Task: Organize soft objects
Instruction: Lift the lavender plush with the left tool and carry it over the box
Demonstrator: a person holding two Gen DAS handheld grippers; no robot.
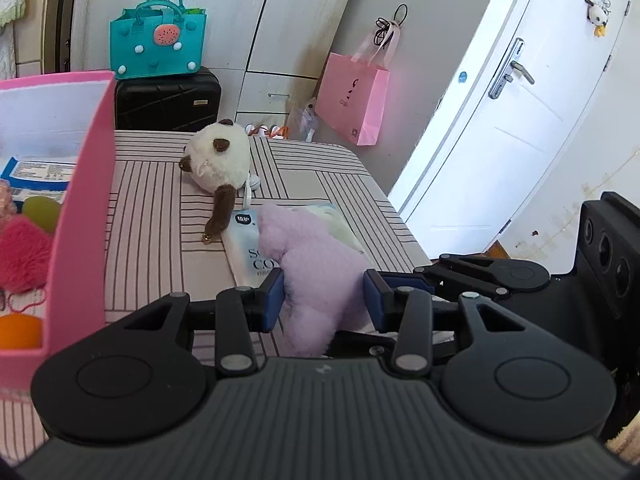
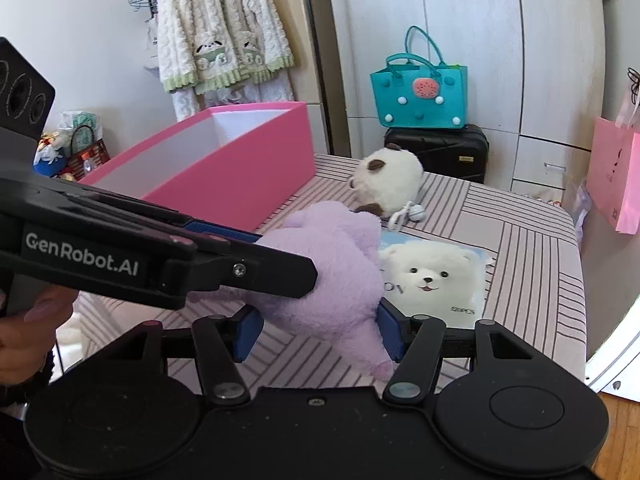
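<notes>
A purple plush toy (image 1: 320,276) lies on the striped table, partly over a tissue pack (image 1: 246,252) with a white bear picture (image 2: 436,276). My left gripper (image 1: 324,300) is shut on the purple plush. My right gripper (image 2: 320,332) also grips the same plush (image 2: 336,280) from its other end. The left gripper crosses the right wrist view (image 2: 160,260). A white and brown plush (image 1: 220,160) lies farther back on the table, also in the right wrist view (image 2: 390,186). A pink box (image 1: 80,208) stands at the left and holds a red fluffy item (image 1: 24,256) and other things.
A teal felt bag (image 1: 158,46) sits on a black suitcase (image 1: 168,98) behind the table. A pink paper bag (image 1: 352,100) hangs by the wardrobe. A white door (image 1: 500,120) is at the right. A fleece jacket (image 2: 220,28) hangs on the wall.
</notes>
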